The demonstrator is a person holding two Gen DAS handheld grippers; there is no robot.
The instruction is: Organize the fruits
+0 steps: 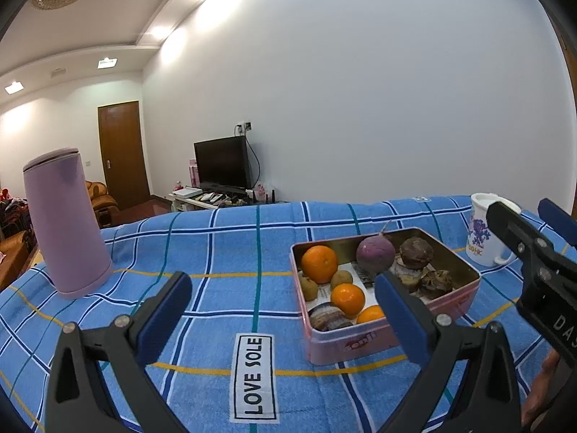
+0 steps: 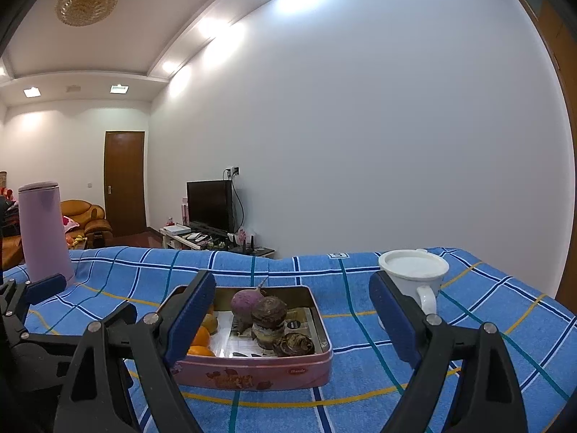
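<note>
A pink tin [image 1: 360,342] sits on the blue checked cloth with its lid off. Inside lie three oranges [image 1: 319,263], a purple round root [image 1: 375,254], small brown fruits [image 1: 340,279] and dark brown lumps [image 1: 414,252]. My left gripper [image 1: 283,310] is open just in front of the tin's left half, with nothing between its pads. In the right wrist view the same tin [image 2: 252,371] lies just ahead of my right gripper [image 2: 292,321], which is open and holds nothing. That gripper [image 1: 530,209] also shows at the right edge of the left wrist view, beside the tin.
A tall lilac flask [image 1: 68,223] stands at the cloth's far left. A white printed mug [image 1: 479,238] stands behind the tin on the right, also visible as the mug [image 2: 414,274] near my right finger. Beyond the table are a TV stand, a door and a sofa.
</note>
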